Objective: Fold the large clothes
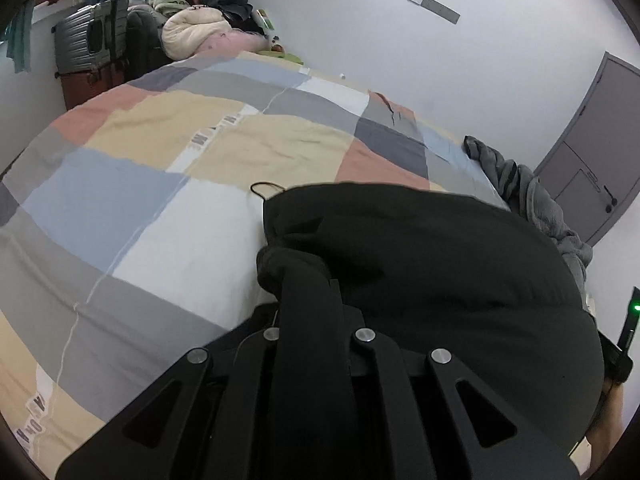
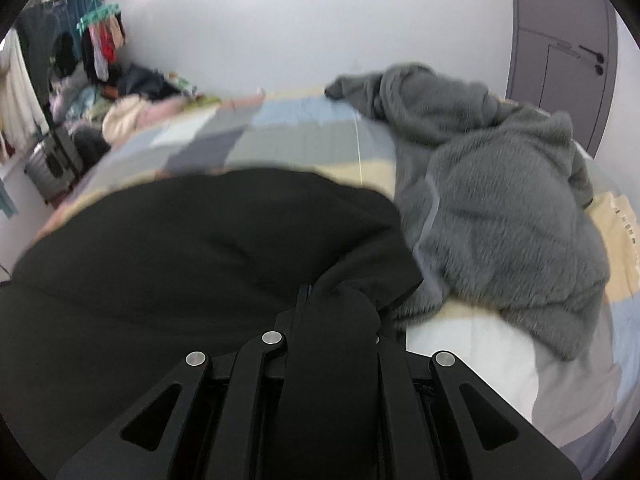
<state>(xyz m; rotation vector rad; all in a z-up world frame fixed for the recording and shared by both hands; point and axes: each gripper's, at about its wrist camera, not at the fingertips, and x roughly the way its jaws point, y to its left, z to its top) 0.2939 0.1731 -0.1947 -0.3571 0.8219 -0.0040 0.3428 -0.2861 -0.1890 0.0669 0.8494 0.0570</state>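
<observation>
White walls enclose a bedroom where a bed (image 1: 132, 200) under a patchwork cover of blue, grey, cream and salmon squares fills most of both views. On it lies a black garment (image 1: 420, 260), bulky and dark, spread across the lower middle of each frame.

At lower centre of the left wrist view, the left hand-held gripper (image 1: 308, 276) is clenched on a bunched edge of the black garment, the cloth gathered around its closed fingers. A thin black cord (image 1: 266, 189) loops out from the garment's upper left corner onto the cover.

At lower centre of the right wrist view, the right hand-held gripper (image 2: 340, 296) is likewise clamped on a gathered fold at the garment's right edge.

Just to the right of the black garment, in the right half of the right wrist view, a grey fleece garment (image 2: 500, 208) lies crumpled on the bed, touching the black one.

Grey and brown suitcases (image 1: 90, 48) stand at the upper left of the left wrist view, beside a heap of clothes (image 1: 200, 20). A grey door (image 2: 560, 48) shows at upper right.
</observation>
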